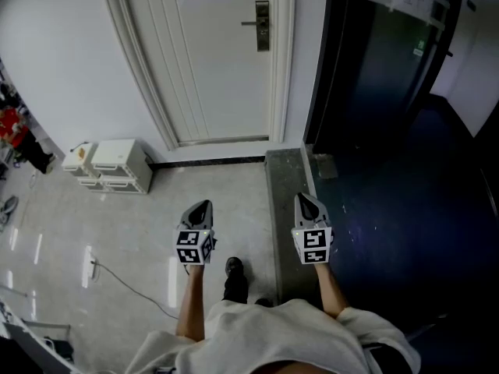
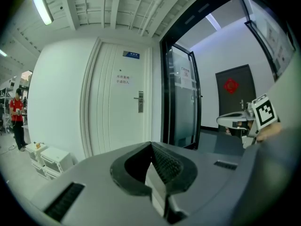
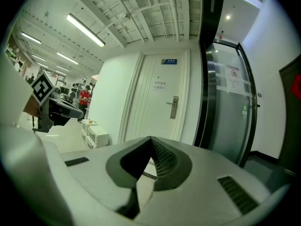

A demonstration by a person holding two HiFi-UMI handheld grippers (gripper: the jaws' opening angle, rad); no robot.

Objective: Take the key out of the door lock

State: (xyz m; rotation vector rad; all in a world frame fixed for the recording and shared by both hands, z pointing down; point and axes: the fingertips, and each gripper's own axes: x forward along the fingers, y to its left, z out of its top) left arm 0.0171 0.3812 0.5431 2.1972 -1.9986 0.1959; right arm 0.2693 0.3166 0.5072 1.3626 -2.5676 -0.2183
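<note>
The key is too small to make out. The metal lock plate (image 1: 263, 26) with its lever handle is sitting on the white panelled door (image 1: 218, 76), well ahead of both grippers. The left gripper (image 1: 201, 209) and right gripper (image 1: 306, 202) are pointing toward it, ribbed jaws pressed together on nothing. Boxy white drawer units (image 1: 117, 166) are standing shut beside the wall, their contents hidden.
</note>
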